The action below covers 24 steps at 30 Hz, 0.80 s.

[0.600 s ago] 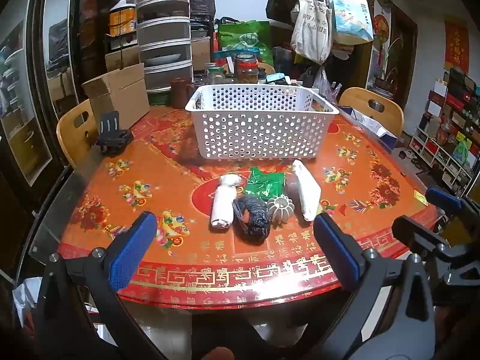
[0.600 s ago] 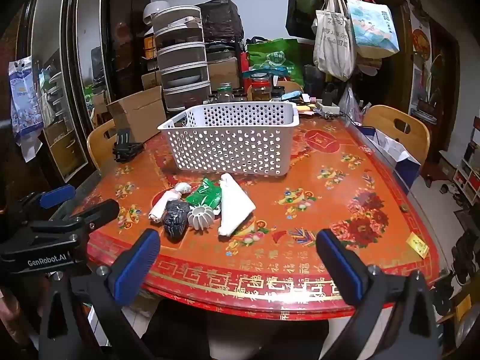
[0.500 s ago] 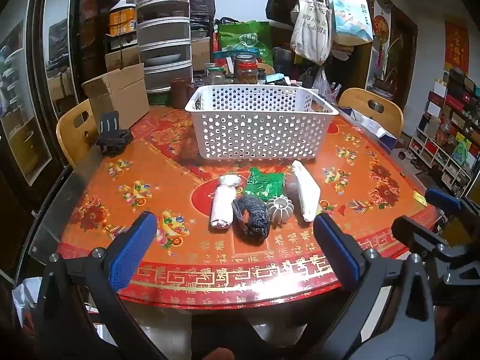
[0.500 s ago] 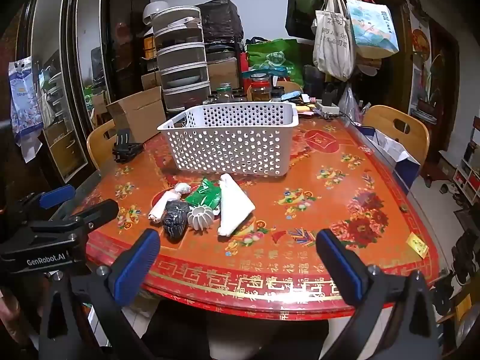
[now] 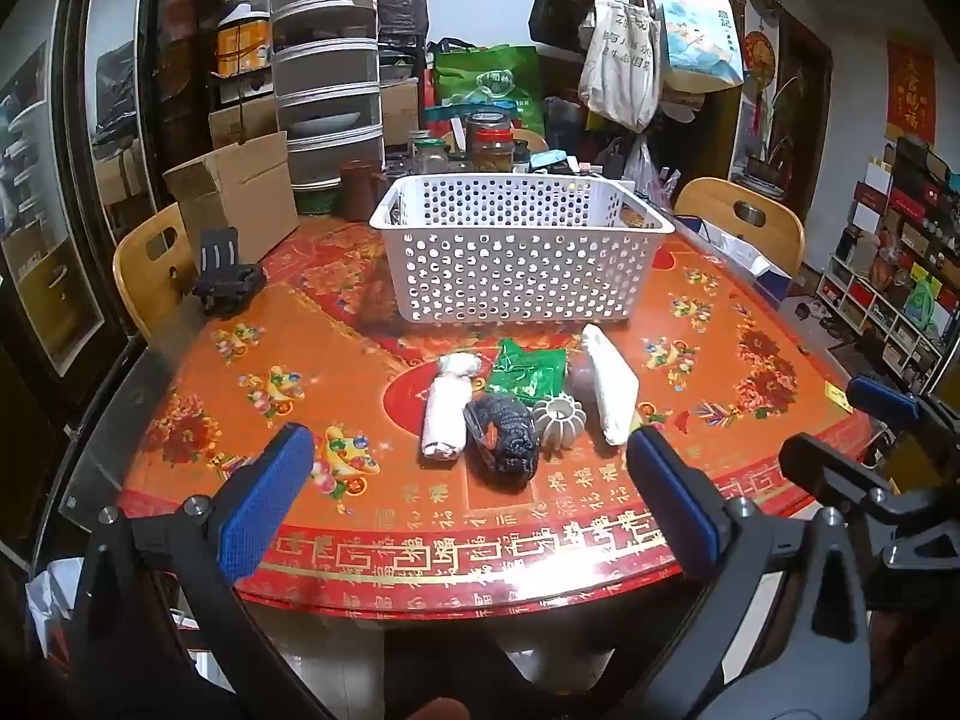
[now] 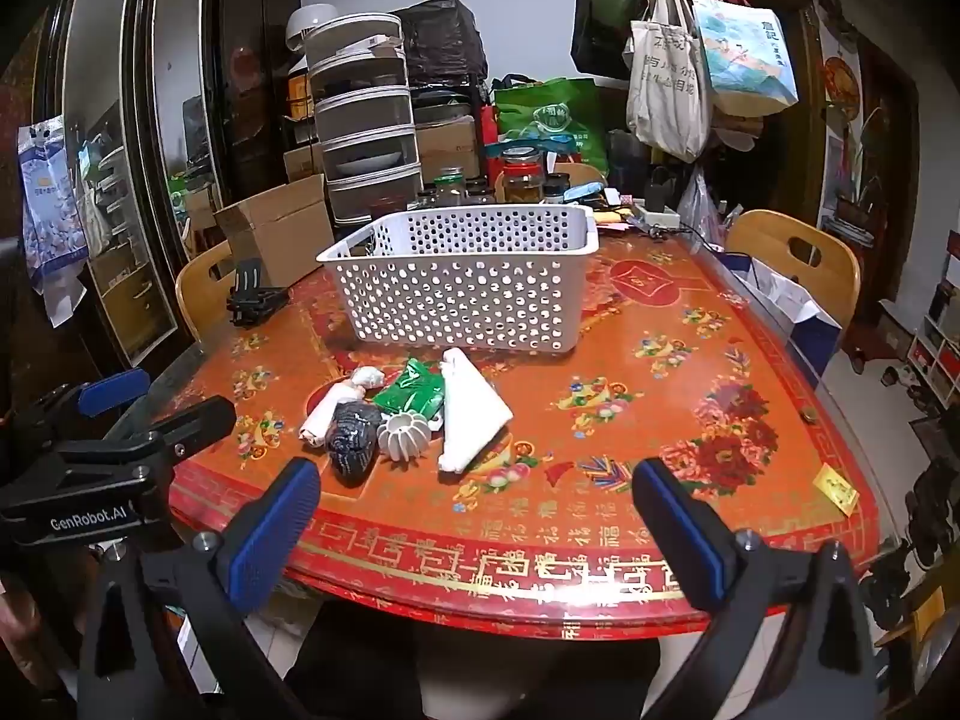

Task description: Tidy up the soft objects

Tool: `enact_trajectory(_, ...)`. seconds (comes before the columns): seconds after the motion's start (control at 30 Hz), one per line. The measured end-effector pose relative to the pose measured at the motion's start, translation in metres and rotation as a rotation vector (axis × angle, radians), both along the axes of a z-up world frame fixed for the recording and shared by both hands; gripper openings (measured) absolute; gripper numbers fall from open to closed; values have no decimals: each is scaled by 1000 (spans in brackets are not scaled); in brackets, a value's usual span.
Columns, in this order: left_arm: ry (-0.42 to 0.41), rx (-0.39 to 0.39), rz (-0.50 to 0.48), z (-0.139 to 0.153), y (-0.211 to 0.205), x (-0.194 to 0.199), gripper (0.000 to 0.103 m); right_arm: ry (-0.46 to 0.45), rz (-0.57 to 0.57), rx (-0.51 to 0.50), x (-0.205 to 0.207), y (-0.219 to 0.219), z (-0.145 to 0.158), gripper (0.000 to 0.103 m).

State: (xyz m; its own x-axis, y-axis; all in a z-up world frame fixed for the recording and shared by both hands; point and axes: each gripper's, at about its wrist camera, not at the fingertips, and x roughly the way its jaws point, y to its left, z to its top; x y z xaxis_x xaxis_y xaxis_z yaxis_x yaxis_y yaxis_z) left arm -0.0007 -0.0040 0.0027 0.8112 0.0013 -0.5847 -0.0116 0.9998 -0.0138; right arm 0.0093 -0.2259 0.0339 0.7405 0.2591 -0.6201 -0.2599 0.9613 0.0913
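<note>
Five soft items lie bunched near the front edge of a red patterned table [image 5: 288, 360], just in front of a white perforated basket [image 5: 516, 264] that stands upright at the table's middle. Largest to smallest on the tabletop: the basket; a folded white cloth [image 6: 468, 414] at the right of the bunch; a rolled white cloth [image 5: 447, 408] at the left; a green packet [image 5: 528, 369] behind them, nearest the basket; a dark knitted bundle [image 5: 501, 438] at the front; and a small white ribbed piece [image 5: 558, 417] touching the bundle's right side. Both grippers hover off the near table edge, well apart from the bunch. The left gripper [image 5: 468, 498] has its blue-padded fingers spread wide and holds nothing; the right gripper [image 6: 474, 522] is likewise spread wide and empty.
</note>
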Motion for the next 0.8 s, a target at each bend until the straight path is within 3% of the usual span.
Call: enact_trajectory(0.8,0,-1,-4,3,2,-3,103,-2,-2,6,0,-3,0,103)
